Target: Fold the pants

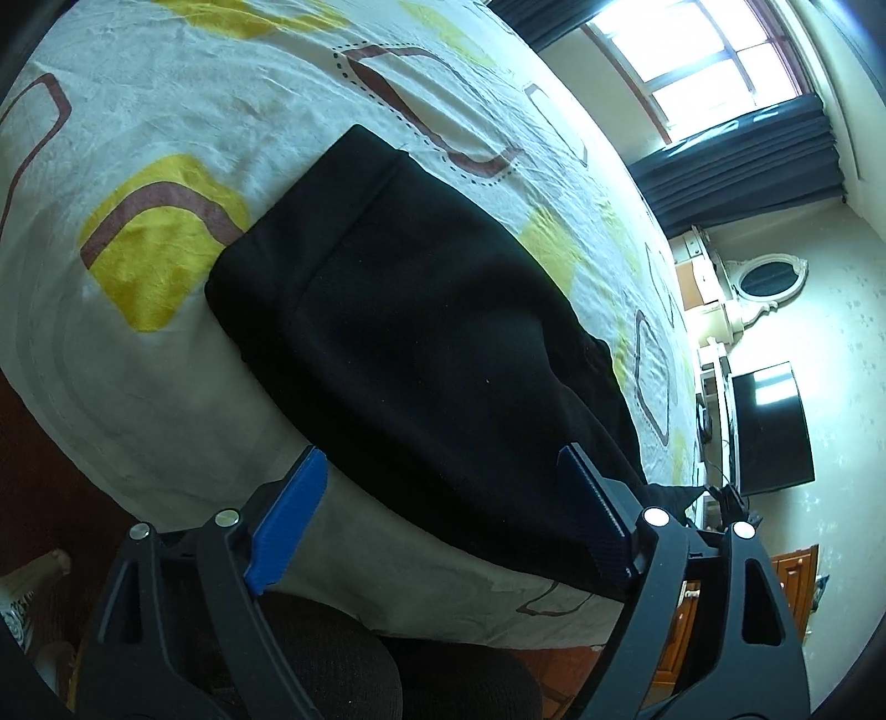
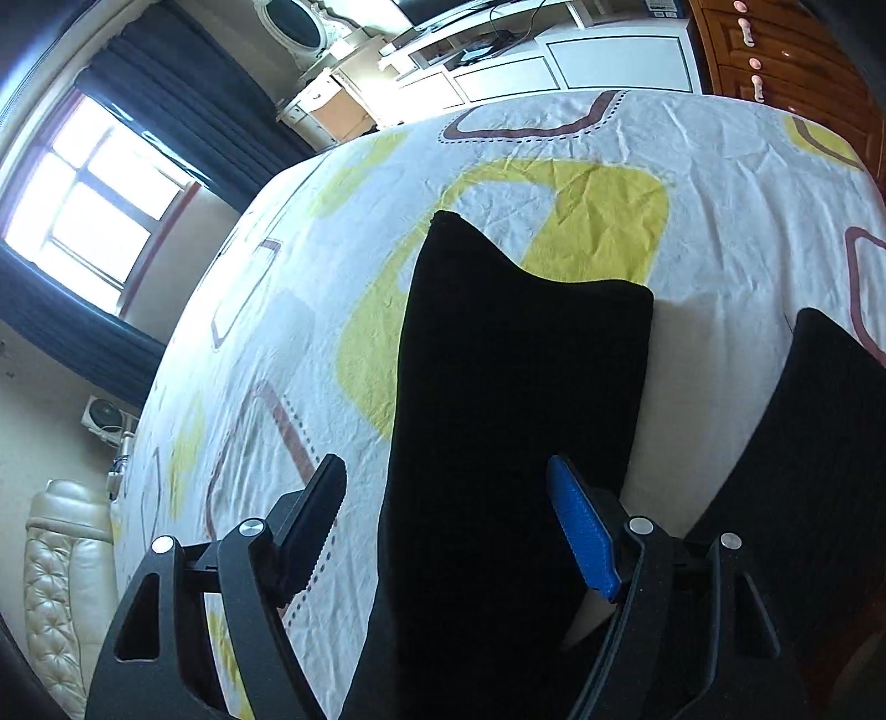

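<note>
The black pants (image 1: 421, 332) lie folded in a long flat stack on the patterned bed sheet (image 1: 166, 111), near the bed's edge. My left gripper (image 1: 443, 457) hovers over their near end, open, with its blue pads (image 1: 288, 520) wide apart and nothing pressed between them. In the right wrist view the pants (image 2: 520, 387) run away from me, with one far corner sticking up in a point. My right gripper (image 2: 446, 465) stands open above them, one finger on each side of the cloth, with the blue pad (image 2: 584, 531) clear of it.
The sheet (image 2: 720, 194) is white with yellow and brown shapes. A dark mesh chair back (image 2: 830, 432) stands close on the right. Past the bed are a window with dark curtains (image 1: 747, 166), a television (image 1: 772, 426), white cabinets (image 2: 554, 61), wooden drawers (image 2: 775, 50) and a cream sofa (image 2: 61, 581).
</note>
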